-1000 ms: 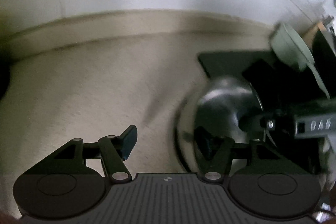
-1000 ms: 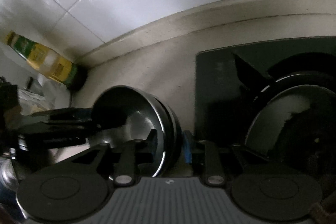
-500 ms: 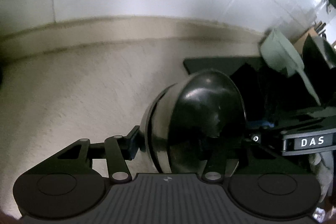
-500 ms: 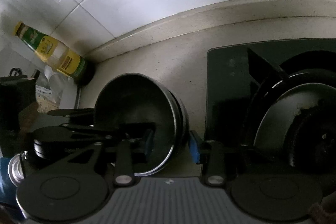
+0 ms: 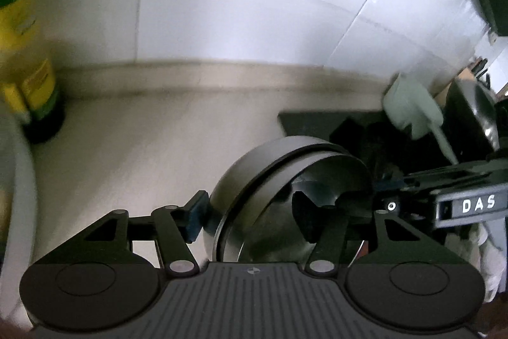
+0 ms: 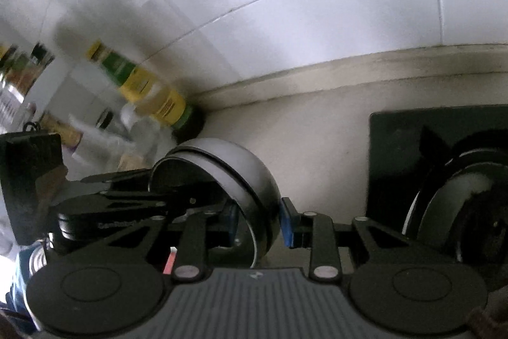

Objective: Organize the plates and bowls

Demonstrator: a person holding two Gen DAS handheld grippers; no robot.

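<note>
— Steel, is it, what both grippers have between them?

— Yes, two steel bowls (image 5: pixel 285 180), one nested in the other and tipped on edge above the pale desk (image 5: pixel 158 142), near its back edge by the stove (image 6: pixel 412 142).

— How does the left gripper (image 5: pixel 250 215) stand?

— Its jaws are opening; one finger lies outside the outer bowl and the other inside the inner one, so both walls sit between them. Whether the pads press cannot be told.

— And the right gripper (image 6: pixel 258 221)?

— Narrow and closing, its blue pads (image 6: pixel 289 224) on either side of the stacked rims from the opposite side.

— Anything else nearby?

— An oil bottle (image 6: pixel 152 94) stands at the desk's back corner against the white tiles (image 6: pixel 285 5), and a dark pan (image 6: pixel 460 212) sits on the stove.
</note>
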